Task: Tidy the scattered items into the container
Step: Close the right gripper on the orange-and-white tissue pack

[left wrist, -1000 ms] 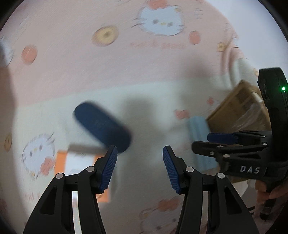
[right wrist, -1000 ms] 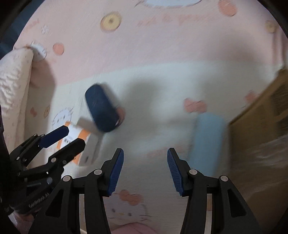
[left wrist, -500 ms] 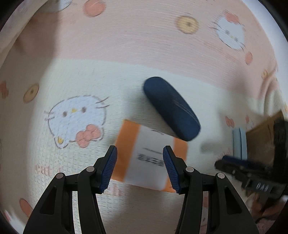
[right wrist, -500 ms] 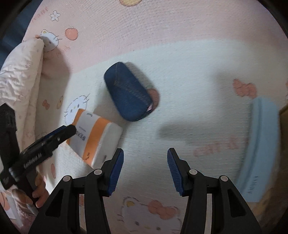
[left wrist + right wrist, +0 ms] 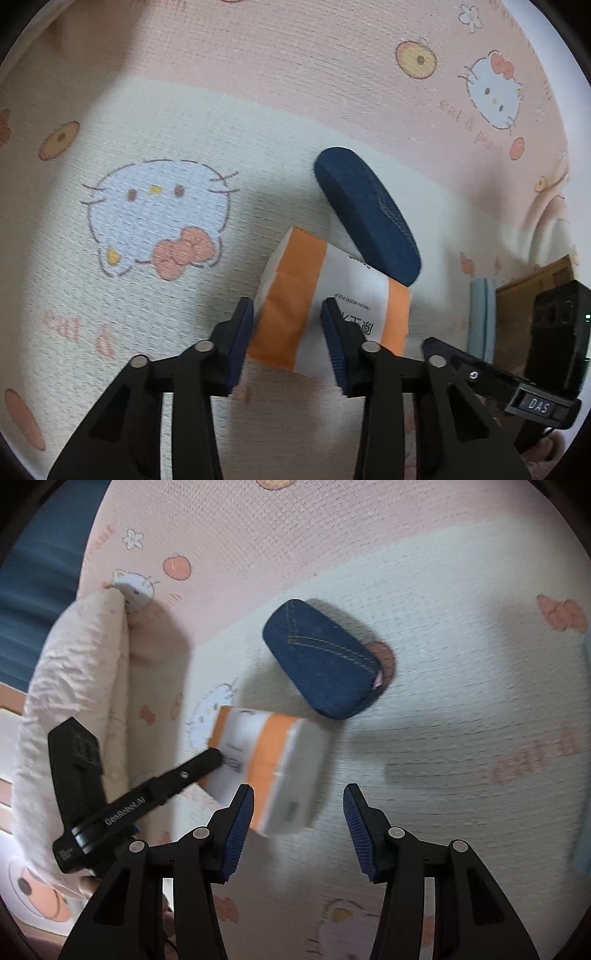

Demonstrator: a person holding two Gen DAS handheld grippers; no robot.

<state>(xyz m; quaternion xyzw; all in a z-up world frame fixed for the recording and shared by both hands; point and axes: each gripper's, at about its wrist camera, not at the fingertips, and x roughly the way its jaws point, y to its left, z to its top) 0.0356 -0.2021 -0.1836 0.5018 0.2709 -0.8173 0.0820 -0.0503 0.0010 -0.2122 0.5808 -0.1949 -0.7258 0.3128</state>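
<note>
1. On the cartoon-print sheet (image 5: 155, 122), the tissue pack (image 5: 332, 295) lies just beside the denim case (image 5: 365, 214); whether they touch cannot be told.
2. Around the tissue pack's near end sits the left gripper (image 5: 287, 341), its fingers on either side; whether they are actually squeezing it is unclear.
3. Right of the tissue pack hovers the right gripper (image 5: 298, 829), fingers spread, holding nothing.
4. Far right of the tissue pack, a pale blue case (image 5: 480, 317) and brown container (image 5: 535, 273) are partly hidden.
5. Left of the tissue pack stands a quilted pillow (image 5: 74, 686).
</note>
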